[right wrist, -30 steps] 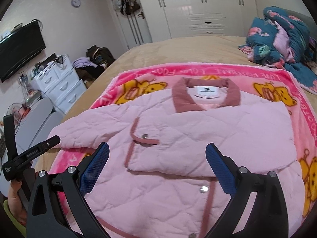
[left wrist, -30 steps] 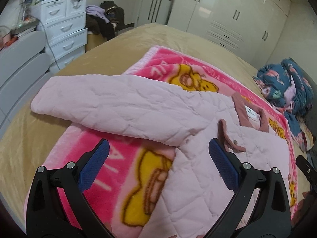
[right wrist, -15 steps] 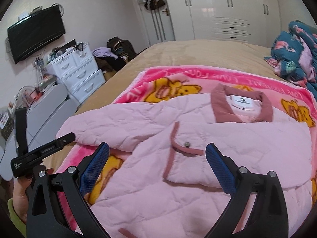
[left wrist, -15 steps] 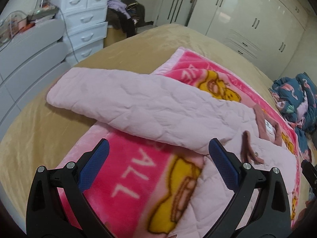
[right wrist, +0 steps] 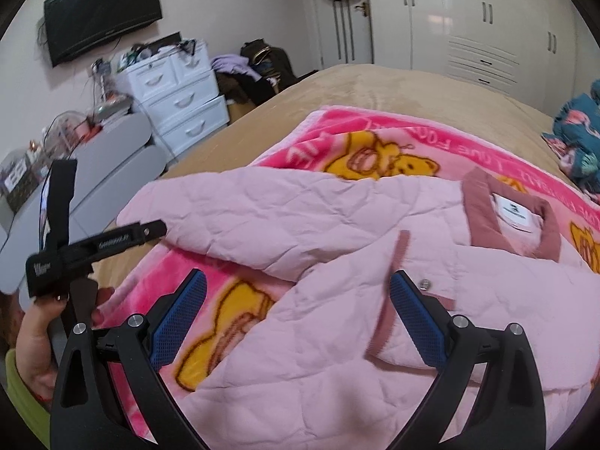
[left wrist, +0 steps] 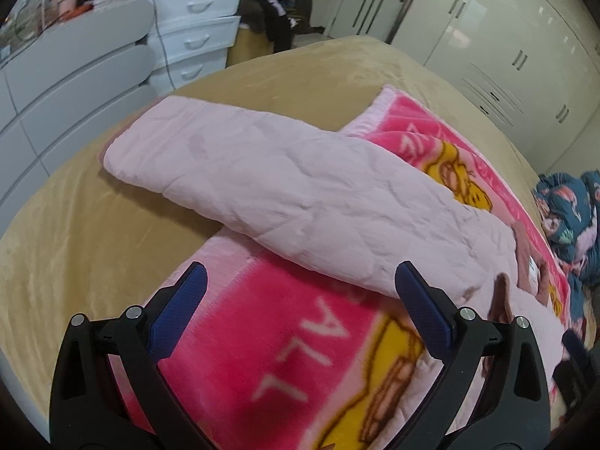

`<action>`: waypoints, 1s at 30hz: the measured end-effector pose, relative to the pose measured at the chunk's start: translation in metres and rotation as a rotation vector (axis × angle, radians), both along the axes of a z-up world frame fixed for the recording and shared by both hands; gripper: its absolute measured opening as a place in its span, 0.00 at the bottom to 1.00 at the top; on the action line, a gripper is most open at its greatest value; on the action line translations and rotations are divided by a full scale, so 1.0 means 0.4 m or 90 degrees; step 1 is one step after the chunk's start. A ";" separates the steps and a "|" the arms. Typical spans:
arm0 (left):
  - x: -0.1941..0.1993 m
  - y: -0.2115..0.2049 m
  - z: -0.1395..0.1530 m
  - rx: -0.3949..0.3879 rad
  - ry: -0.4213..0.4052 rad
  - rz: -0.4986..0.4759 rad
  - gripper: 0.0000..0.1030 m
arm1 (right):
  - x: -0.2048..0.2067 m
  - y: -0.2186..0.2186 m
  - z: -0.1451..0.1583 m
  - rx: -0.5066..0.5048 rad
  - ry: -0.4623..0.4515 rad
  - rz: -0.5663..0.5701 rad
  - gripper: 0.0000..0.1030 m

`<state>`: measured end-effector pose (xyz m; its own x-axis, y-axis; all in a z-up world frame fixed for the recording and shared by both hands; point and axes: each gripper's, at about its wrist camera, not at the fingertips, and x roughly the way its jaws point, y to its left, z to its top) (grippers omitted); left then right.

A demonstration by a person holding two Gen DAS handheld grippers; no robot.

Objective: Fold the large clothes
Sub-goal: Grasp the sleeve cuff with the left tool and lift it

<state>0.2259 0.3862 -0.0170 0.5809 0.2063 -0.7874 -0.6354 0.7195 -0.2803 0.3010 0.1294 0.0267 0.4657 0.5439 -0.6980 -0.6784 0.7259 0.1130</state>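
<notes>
A pale pink quilted jacket (right wrist: 375, 300) with a dusty-rose collar (right wrist: 513, 225) lies on a bright pink cartoon blanket (right wrist: 375, 138) on the bed. Its left sleeve (left wrist: 270, 187) stretches out sideways past the blanket onto the tan bedspread. My left gripper (left wrist: 300, 311) hovers open above the blanket, just short of that sleeve, holding nothing. Over the jacket's front my right gripper (right wrist: 298, 315) is open too, with nothing between its blue pads. The left tool's body (right wrist: 86, 247) and the hand holding it show at the left of the right wrist view.
The tan bedspread (left wrist: 93, 243) reaches to the bed's left edge. White drawers (right wrist: 176, 101) and grey furniture (left wrist: 75, 86) stand beyond it. A pile of dark clothes (right wrist: 258, 71) sits by the wall. A blue patterned bundle (left wrist: 570, 217) lies at the bed's right. White wardrobes (right wrist: 468, 26) line the back.
Both grippers have swung left, toward the outstretched sleeve. The sleeve now fills the left wrist view and the jacket's body has slid to the right. Both stay open.
</notes>
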 end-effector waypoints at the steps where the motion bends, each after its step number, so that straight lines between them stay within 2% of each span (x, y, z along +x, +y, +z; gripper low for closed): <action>1: 0.001 0.011 -0.006 -0.011 0.002 0.005 0.91 | -0.002 0.008 -0.007 -0.002 0.002 0.006 0.94; 3: -0.001 0.038 -0.020 -0.046 -0.013 0.012 0.91 | -0.005 0.030 -0.024 -0.011 0.006 0.018 0.94; 6: -0.005 0.074 -0.038 -0.075 -0.018 0.039 0.91 | -0.009 0.062 -0.046 -0.027 0.010 0.032 0.94; 11: -0.002 0.126 -0.072 -0.082 -0.015 0.095 0.91 | -0.019 0.097 -0.072 -0.046 0.010 0.055 0.94; 13: 0.002 0.154 -0.106 -0.124 -0.026 0.110 0.91 | -0.026 0.098 -0.081 -0.049 0.010 0.057 0.94; 15: 0.007 0.184 -0.138 -0.152 -0.026 0.128 0.91 | -0.028 0.091 -0.091 -0.050 0.016 0.055 0.94; 17: 0.006 0.205 -0.150 -0.155 -0.031 0.145 0.91 | -0.032 0.073 -0.097 -0.050 0.021 0.053 0.94; 20: 0.007 0.249 -0.176 -0.199 -0.053 0.165 0.91 | -0.036 0.046 -0.101 -0.057 0.016 0.045 0.94; 26: 0.008 0.281 -0.189 -0.219 -0.094 0.192 0.91 | -0.021 -0.027 -0.102 -0.055 0.019 0.007 0.94; 30: 0.011 0.286 -0.182 -0.215 -0.140 0.181 0.90 | -0.008 -0.071 -0.101 -0.039 0.027 -0.018 0.94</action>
<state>0.2302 0.5005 -0.0899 0.6991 0.1354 -0.7021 -0.6926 0.3721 -0.6179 0.2979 0.1010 -0.0135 0.4498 0.4864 -0.7491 -0.6531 0.7512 0.0956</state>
